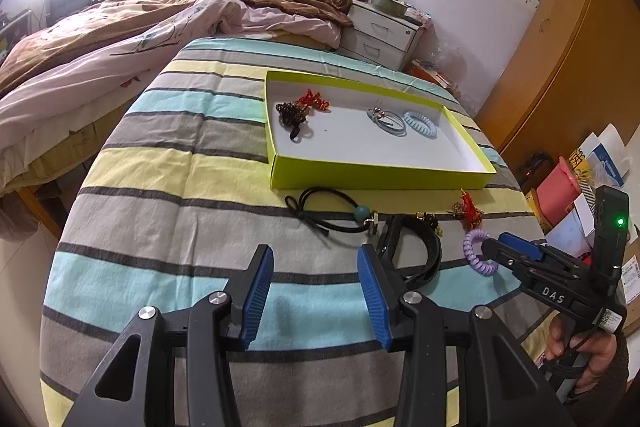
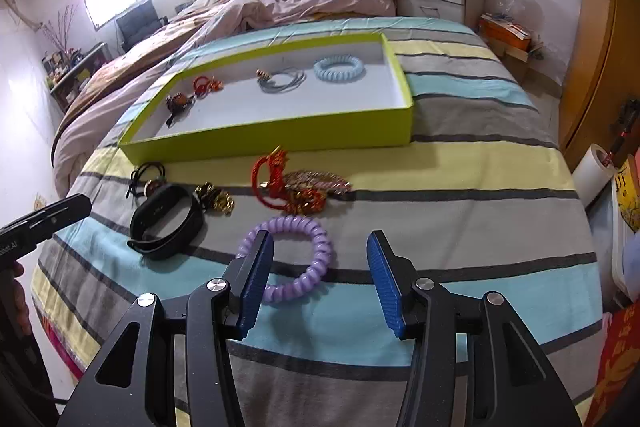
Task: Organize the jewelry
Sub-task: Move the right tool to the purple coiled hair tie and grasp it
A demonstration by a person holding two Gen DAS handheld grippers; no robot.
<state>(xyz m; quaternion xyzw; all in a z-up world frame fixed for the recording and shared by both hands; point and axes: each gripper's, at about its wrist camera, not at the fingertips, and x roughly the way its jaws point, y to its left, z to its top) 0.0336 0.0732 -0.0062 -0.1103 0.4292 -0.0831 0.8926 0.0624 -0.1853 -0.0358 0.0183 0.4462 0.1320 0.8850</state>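
Both grippers' jaws gape empty; right gripper straddles the purple coil bracelet.

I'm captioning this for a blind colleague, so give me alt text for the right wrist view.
Open right gripper hovers over a purple coil hair tie on a striped bedspread. Beyond lie a black band, red tasselled ornament and a green tray holding a blue coil tie.
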